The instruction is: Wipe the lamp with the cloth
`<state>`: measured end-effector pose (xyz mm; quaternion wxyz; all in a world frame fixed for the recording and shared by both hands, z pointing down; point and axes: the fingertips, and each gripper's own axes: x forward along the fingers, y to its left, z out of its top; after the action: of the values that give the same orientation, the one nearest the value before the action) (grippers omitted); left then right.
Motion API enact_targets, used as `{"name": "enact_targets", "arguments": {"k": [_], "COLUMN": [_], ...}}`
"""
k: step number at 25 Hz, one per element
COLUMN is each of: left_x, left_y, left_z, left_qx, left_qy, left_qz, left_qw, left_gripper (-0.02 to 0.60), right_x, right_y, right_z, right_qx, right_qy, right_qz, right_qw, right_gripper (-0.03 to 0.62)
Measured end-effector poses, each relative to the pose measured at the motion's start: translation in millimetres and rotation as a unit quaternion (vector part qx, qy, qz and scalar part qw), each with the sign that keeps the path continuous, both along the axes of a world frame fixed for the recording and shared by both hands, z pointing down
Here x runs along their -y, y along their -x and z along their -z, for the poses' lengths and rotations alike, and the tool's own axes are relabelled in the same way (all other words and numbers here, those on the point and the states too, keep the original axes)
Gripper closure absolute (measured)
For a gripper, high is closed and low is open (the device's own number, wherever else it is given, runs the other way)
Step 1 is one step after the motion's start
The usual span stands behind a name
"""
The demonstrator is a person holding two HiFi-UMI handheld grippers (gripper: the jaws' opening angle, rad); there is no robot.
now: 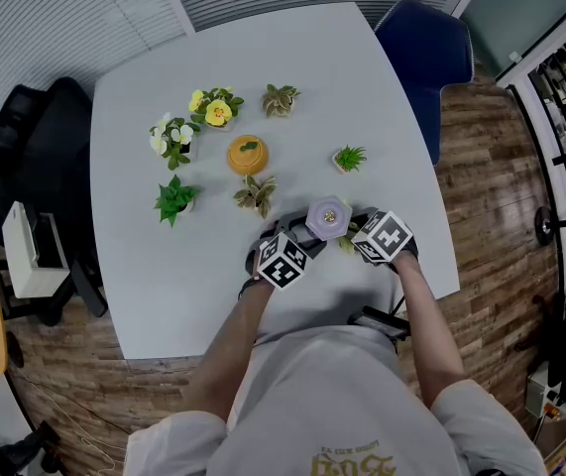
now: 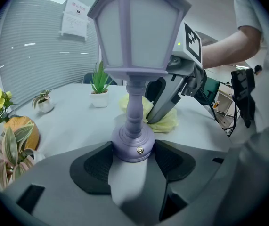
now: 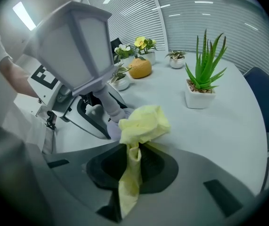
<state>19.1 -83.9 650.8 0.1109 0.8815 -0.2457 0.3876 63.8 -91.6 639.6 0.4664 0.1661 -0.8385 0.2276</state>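
By the white table's (image 1: 362, 97) front edge, the left gripper (image 2: 133, 157) clamped a lilac lantern lamp (image 2: 134, 55); the right gripper (image 3: 134, 166) pinched a crumpled yellow cloth (image 3: 143, 124).

Right tool (image 3: 133, 166) pinches yellow cloth (image 3: 142, 124) beside lamp (image 3: 75, 48).

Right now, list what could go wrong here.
The left tool grips the tall lilac lantern-shaped lamp only at its round base; a sideways push high up could tip it.
The right tool pinches the crumpled yellow cloth by a narrow strip; it might slip out.
The spiky green plant in a white pot stands nearby; a wide sweep could hit it.
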Motion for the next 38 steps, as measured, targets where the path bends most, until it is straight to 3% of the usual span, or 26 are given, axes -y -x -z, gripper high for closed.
{"name": "enact_targets", "arguments": {"k": [38], "left_x": [1], "left_y": [0], "left_z": [0], "left_qx": [0.0], "left_qy": [0.0], "left_qz": [0.001], "left_qw": [1.0], "left_gripper": [0.296], "right_x": [34], "right_y": [7], "right_z": [0], "right_qx": [0.068], "right_qy": [0.034], "right_qz": [-0.079], "right_qw": [0.994], "right_gripper": [0.543]}}
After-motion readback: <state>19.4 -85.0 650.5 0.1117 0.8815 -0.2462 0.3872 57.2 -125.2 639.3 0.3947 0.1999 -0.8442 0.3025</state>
